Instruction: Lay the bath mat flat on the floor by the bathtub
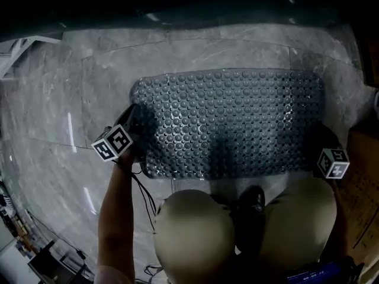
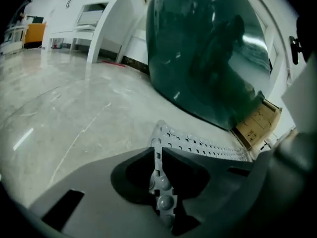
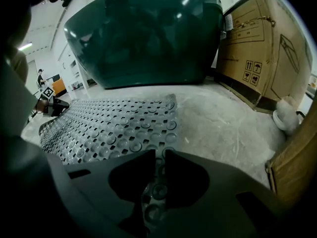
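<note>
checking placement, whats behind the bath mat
The dark green bathtub stands just behind the bath mat, with a cardboard box beside it. A strip of grey floor shows between them; the floor under the mat is covered.

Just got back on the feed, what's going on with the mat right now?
A person crouches over a grey studded bath mat that is spread on the marble floor in front of the dark bathtub. The left tongs are closed on the mat's left edge, and the right tongs are closed on its right edge near the front corner. The mat looks almost flat, but both ends are held, so it has not yet been released.
</note>
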`<state>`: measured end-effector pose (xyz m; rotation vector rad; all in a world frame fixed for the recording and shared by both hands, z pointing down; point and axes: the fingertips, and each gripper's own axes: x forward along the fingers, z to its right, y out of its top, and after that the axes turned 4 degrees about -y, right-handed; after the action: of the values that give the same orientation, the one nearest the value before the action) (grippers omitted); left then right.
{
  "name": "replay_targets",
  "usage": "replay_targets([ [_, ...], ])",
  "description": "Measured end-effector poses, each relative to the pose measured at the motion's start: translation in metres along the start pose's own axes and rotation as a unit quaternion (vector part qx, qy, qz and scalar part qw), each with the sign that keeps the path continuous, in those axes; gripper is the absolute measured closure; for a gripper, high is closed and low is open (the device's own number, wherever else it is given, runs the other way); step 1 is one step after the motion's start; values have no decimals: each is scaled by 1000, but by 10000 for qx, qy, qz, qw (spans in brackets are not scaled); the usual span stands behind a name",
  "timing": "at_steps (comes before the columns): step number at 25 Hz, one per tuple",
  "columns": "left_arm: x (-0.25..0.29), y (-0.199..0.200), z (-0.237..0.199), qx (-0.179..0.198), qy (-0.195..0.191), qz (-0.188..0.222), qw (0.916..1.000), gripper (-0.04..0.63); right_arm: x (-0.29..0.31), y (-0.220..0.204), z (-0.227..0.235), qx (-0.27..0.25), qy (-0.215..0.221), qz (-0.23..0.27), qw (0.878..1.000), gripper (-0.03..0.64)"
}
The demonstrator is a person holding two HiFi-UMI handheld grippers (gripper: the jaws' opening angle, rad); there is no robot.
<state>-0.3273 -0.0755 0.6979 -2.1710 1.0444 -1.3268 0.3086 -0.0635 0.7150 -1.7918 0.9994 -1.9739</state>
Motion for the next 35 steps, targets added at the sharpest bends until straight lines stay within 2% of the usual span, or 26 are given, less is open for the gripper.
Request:
replay_targets([
  [2, -13, 9, 11, 5, -131, 65, 9999, 529, -2, 3, -2, -5, 24, -22, 10000, 543],
  [5, -59, 15, 47, -239, -642, 201, 9975, 531, -4, 3, -8, 79, 155, -41, 9998, 543],
  [8, -98, -23, 78, -447, -1027, -165, 9936, 534, -6, 3, -5, 84, 119, 4, 9999, 543],
  [9, -106, -44, 80, -479, -1001, -376, 9931, 534, -6, 3, -4, 87, 95, 16, 9999, 543],
  [11, -117, -86, 67, -564, -704, -729, 9932, 534, -5, -1, -2, 71, 84, 26, 9999, 543],
  [13, -121, -120, 44, -718, -341, -901, 9928, 535, -3, -4, -1, -5, 61, 9, 10000, 543],
  [16, -121, -147, 20, -778, 59, -1026, 9917, 535, -6, -1, 0, -54, 19, 46, 10000, 543],
  [20, -116, -151, 15, -845, 223, -959, 9915, 560, -5, -2, -1, 62, -15, 128, 9999, 543],
  [22, -123, -132, 22, -821, 240, -753, 9935, 558, -4, -1, -1, -47, -75, 37, 10000, 543],
  [23, -129, -112, 31, -769, 220, -518, 9954, 559, -7, 5, -1, -99, -174, 40, 9998, 543],
  [25, -144, -56, 56, -505, 178, 99, 9985, 560, -27, 37, -7, 59, -365, 356, 9987, 545],
  [26, -151, -24, 72, -257, 203, 420, 9986, 558, -41, 61, -14, 151, -375, 608, 9973, 545],
  [29, -165, 59, 128, 792, 332, 1142, 9897, 558, -85, 137, -53, 192, -71, 1327, 9909, 545],
  [32, -166, 91, 177, 1752, 313, 1466, 9731, 558, -121, 187, -103, 151, 318, 1899, 9812, 545],
  [35, -149, 88, 210, 2097, 63, 1764, 9617, 558, -132, 208, -143, -104, 527, 2423, 9687, 545],
])
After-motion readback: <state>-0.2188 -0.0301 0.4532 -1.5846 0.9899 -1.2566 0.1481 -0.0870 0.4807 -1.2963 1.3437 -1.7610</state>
